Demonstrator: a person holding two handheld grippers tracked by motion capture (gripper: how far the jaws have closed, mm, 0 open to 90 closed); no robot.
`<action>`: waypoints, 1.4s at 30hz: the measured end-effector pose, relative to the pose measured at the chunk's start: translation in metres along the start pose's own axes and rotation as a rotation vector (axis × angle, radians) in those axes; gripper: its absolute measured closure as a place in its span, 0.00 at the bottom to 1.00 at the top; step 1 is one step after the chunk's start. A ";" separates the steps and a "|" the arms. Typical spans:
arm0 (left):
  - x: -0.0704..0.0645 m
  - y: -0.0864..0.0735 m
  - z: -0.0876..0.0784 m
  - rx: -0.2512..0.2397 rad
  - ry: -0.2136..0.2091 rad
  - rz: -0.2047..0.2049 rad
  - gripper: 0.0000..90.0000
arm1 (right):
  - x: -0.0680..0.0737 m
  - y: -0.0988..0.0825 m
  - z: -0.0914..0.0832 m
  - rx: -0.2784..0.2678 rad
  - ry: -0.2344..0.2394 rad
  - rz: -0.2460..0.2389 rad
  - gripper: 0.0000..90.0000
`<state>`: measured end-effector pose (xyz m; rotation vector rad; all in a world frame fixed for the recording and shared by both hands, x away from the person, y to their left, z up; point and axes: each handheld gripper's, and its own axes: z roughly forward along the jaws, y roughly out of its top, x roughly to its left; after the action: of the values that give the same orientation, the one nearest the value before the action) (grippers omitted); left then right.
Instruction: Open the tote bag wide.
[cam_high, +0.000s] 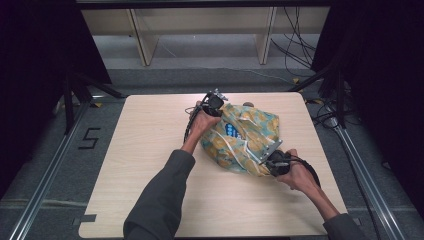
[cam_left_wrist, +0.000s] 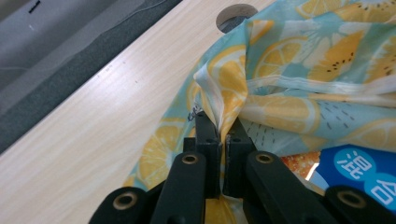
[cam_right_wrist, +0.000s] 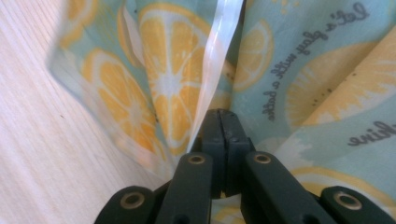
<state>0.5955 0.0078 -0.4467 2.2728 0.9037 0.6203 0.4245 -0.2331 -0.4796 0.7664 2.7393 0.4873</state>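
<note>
Bag (cam_high: 245, 140): I see thin, crinkled lemon-print fabric – mid-table (cam_high: 150, 150).
Writing: "Let's play with a bottle".
Left gripper (cam_left_wrist: 223, 126): jaws pinching its white hem.
Right gripper (cam_right_wrist: 219, 116): jaws pinching its cloth.
Contents: blue packet (cam_left_wrist: 362, 175).

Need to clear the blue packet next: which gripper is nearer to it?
Left. The left gripper, shut on the lemon-print bag's far edge, is just beside the blue packet. The right gripper is clamped on the bag's near edge, farther away.
</note>
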 end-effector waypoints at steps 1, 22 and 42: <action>-0.001 0.001 -0.003 -0.009 -0.004 0.002 0.95 | 0.001 0.003 -0.007 -0.014 -0.004 0.015 1.00; -0.025 -0.017 -0.114 -0.173 -0.139 0.016 0.83 | -0.026 0.092 -0.008 -0.085 -0.087 -0.028 1.00; -0.011 -0.010 -0.010 -0.022 -0.088 -0.087 0.97 | -0.118 0.096 0.020 -0.045 -0.281 0.256 1.00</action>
<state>0.5779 0.0089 -0.4487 2.2105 0.9423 0.4860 0.5717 -0.2147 -0.4430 1.0905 2.3777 0.4517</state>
